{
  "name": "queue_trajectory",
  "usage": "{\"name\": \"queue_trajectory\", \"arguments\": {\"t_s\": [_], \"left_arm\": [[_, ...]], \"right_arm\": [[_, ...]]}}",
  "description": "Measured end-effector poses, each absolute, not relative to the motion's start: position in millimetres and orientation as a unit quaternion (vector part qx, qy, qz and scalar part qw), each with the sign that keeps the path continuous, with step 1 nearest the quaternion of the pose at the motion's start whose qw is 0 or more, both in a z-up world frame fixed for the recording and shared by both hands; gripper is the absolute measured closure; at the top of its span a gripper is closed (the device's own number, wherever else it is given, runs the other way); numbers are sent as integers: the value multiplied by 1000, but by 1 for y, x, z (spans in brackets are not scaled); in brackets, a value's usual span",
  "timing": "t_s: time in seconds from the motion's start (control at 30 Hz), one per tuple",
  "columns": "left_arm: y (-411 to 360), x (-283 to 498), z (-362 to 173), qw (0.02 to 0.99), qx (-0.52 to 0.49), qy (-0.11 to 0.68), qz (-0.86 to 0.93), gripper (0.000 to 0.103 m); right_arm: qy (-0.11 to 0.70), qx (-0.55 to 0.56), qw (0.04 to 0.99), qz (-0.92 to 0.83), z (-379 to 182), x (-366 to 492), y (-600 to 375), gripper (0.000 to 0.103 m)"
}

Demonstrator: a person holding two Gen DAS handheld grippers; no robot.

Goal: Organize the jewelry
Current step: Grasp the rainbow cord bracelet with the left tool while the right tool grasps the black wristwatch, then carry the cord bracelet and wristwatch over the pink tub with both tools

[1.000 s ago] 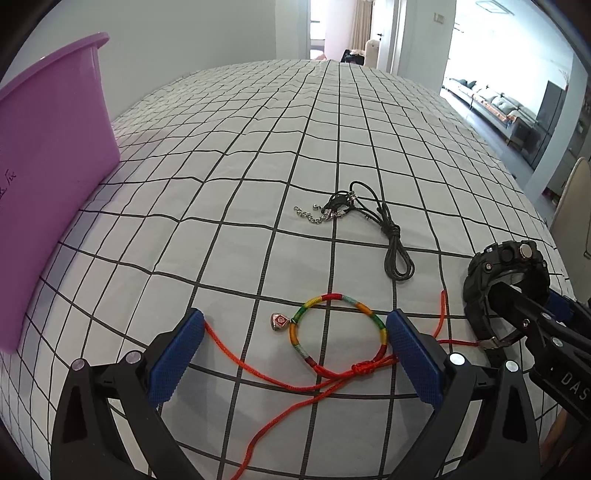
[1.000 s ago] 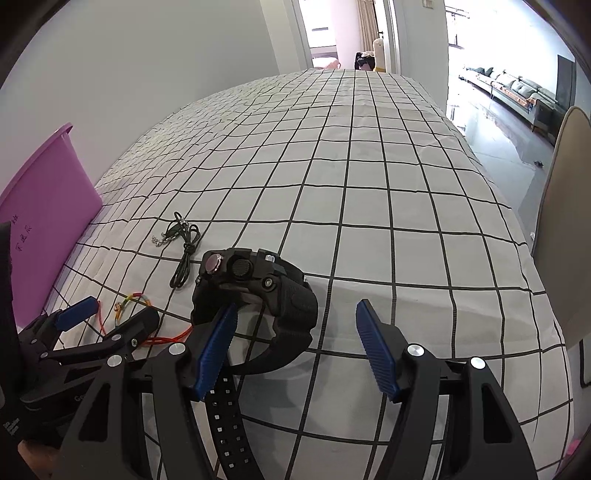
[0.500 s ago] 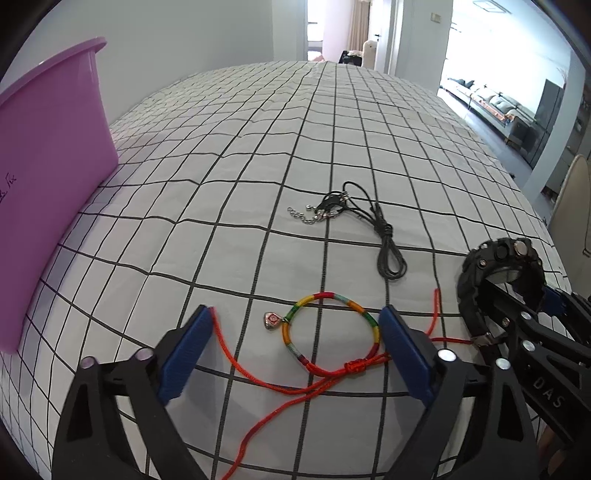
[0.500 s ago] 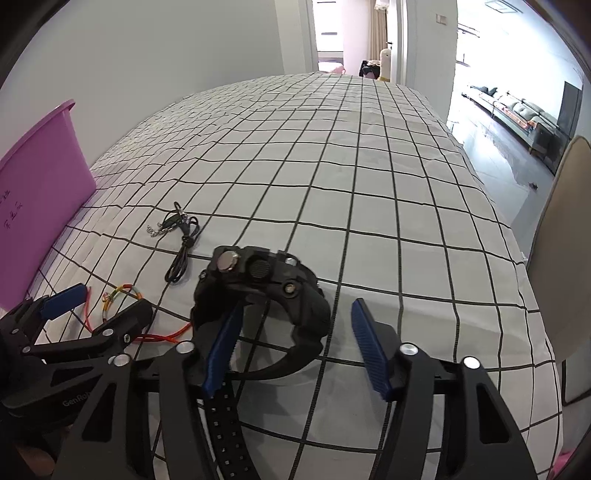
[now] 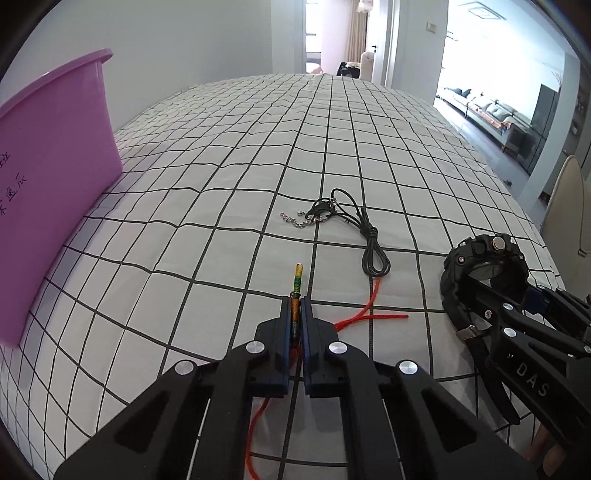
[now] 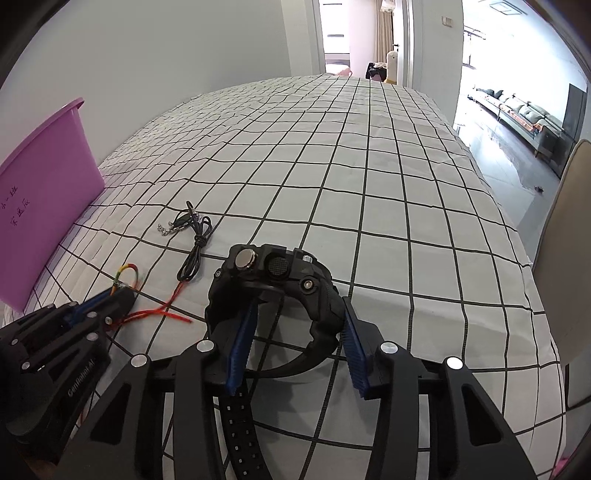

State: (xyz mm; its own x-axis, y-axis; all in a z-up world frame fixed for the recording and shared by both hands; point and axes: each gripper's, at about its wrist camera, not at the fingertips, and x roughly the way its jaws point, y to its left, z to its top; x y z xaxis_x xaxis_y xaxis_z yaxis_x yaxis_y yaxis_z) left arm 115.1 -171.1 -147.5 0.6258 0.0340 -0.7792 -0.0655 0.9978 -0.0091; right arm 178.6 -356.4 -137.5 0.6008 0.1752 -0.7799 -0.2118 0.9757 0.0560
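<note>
Both claws closing on jewelry, on the checked bed.
Left claw pinches the braided bracelet flat; right claw, jaws just closing, straddles the black watch, contact unclear. We'd lift slowly, red cord trailing.

bg: grey wall | doorway – bright | sofa far rt
</note>
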Motion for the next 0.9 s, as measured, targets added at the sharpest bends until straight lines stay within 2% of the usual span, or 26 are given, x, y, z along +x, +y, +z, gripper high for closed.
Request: {"name": "queue_trajectory", "arguments": {"t_s": [0.9], "left_arm": [[-165,83,-121,910,-25,413,31,98]], "right_arm": [[405,-10,905,129,-115,147,-363,79]]}}
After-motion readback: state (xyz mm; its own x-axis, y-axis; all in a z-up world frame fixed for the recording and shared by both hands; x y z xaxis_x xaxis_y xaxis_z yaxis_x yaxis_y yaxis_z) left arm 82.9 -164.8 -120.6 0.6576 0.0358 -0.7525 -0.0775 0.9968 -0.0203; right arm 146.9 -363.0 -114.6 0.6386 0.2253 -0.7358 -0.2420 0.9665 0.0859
